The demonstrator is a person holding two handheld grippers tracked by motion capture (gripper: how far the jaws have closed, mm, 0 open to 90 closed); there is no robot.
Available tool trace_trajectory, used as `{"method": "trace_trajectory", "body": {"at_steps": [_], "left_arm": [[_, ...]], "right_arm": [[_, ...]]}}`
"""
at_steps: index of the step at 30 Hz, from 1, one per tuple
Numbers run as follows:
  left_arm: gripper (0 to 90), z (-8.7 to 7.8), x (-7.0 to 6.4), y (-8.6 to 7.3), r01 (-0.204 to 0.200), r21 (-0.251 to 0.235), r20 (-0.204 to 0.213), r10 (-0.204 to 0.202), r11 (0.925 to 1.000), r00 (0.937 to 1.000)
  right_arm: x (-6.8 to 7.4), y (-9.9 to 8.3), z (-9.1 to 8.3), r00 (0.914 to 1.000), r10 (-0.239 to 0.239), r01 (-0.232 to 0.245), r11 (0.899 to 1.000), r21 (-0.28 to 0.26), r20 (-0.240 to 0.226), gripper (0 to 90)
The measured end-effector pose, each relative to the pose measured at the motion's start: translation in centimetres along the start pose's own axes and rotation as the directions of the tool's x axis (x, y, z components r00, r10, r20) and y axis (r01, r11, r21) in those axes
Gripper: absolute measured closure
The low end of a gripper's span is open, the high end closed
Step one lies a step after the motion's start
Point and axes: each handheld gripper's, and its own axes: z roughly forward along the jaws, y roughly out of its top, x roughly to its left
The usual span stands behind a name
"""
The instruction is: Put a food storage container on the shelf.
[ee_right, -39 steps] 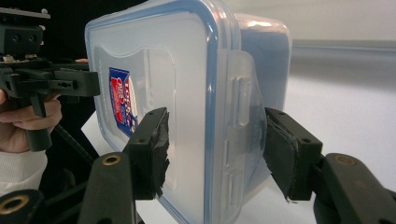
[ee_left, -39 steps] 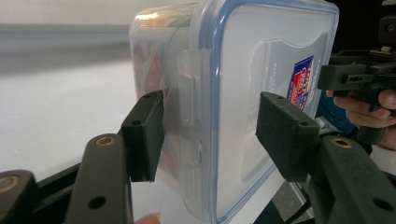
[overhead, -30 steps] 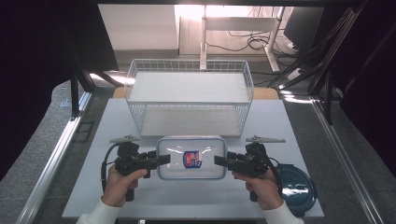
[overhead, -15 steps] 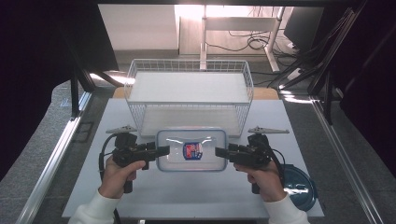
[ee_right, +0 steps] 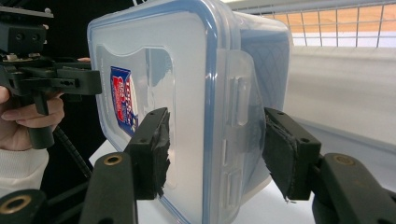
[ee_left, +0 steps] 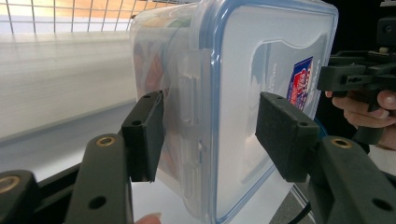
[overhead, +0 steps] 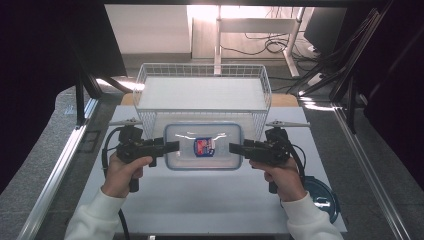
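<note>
We hold a clear rectangular plastic food container with a blue-rimmed lid and a red-and-blue label (overhead: 204, 146) by its two short ends, right against the near wall of a white wire basket (overhead: 202, 92), whether off the white tabletop (overhead: 200, 200) we cannot tell. Our left gripper (overhead: 172, 146) straddles the end of the container left of the basket's middle, its jaws parted around the side latch with one pad over the lid and one under the base. Our right gripper (overhead: 235, 148) does the same at the opposite end, both pads pressed close to the plastic. A round blue lid (overhead: 325, 197) lies well to the right of the container, partly under our right sleeve.
</note>
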Motion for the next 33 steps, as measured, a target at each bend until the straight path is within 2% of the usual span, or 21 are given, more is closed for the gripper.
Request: {"method": "trace_trajectory", "body": {"at_steps": [23,33], "left_arm": [[43.2,-1.1,-0.2,5.0,-0.034,-0.031,-0.001,0.034,0.9990,0.9994],[43.2,-1.4,-0.4,6.9,-0.052,-0.033,-0.003,0.052,0.9981,0.9986]], "right_arm": [[0.6,5.3,-0.3,0.9994,-0.033,0.033,0.999,-0.020,-0.007,44.5],[0.6,7.1,-0.6,0.9992,-0.037,0.037,0.999,-0.034,-0.014,44.9]]}}
